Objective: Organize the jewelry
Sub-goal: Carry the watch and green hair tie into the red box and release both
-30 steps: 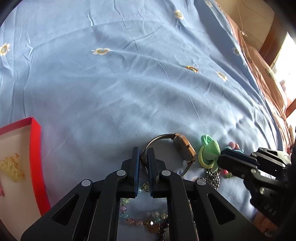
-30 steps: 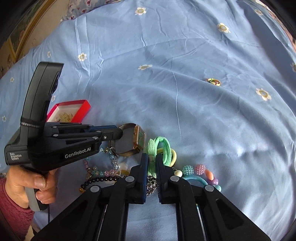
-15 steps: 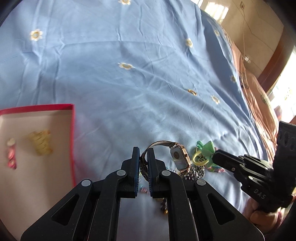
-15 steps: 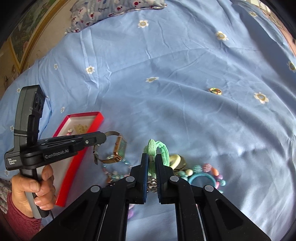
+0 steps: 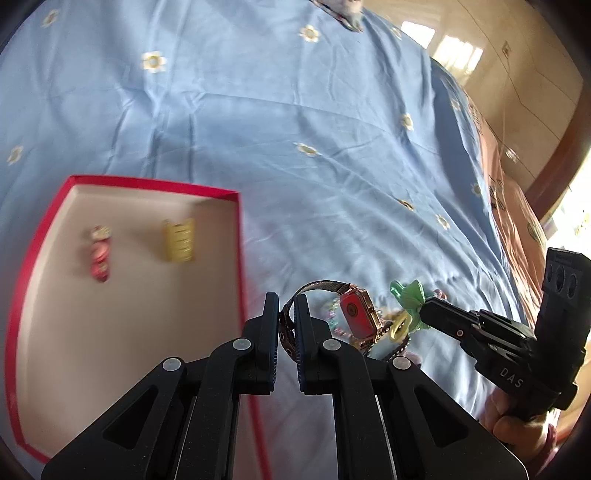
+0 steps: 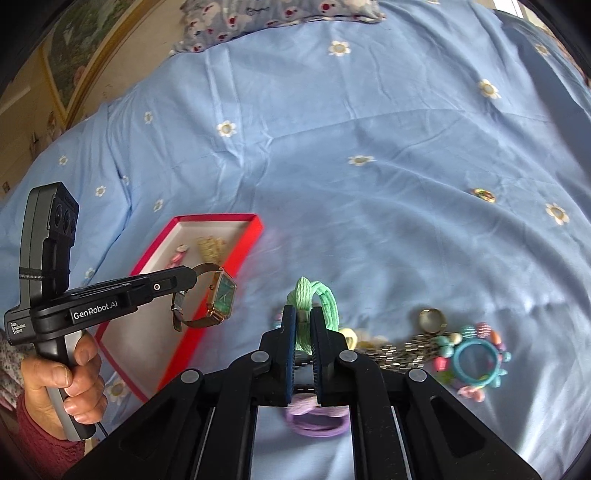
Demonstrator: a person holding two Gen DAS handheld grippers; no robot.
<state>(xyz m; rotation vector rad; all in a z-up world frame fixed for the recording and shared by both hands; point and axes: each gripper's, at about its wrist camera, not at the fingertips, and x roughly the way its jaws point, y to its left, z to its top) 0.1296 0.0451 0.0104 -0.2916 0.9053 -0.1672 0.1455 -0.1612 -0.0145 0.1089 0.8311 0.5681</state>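
Observation:
My left gripper [image 5: 286, 310] [image 6: 190, 275] is shut on the mesh strap of a square gold watch [image 5: 356, 314] [image 6: 221, 297], which hangs in the air by the right wall of the red box [image 5: 238, 236] [image 6: 236, 254]. In the box lie a yellow hair clip [image 5: 179, 240] and a pink piece [image 5: 99, 254]. My right gripper [image 6: 300, 317] [image 5: 424, 308] is shut on a green hair tie [image 6: 317, 299] [image 5: 410, 293], lifted above the jewelry pile [image 6: 424, 343].
Everything rests on a blue flowered bedsheet [image 6: 369, 129]. The pile holds a teal ring bracelet [image 6: 476, 360], beads, a chain and a purple hair tie [image 6: 317, 421]. A small ring [image 6: 484, 194] lies apart at the right. A patterned pillow [image 6: 277, 18] is at the back.
Both grippers rose off the sheet with their items. The left one carried the watch leftward to the red box, which came fully into view. The green tie lifted out of the pile.

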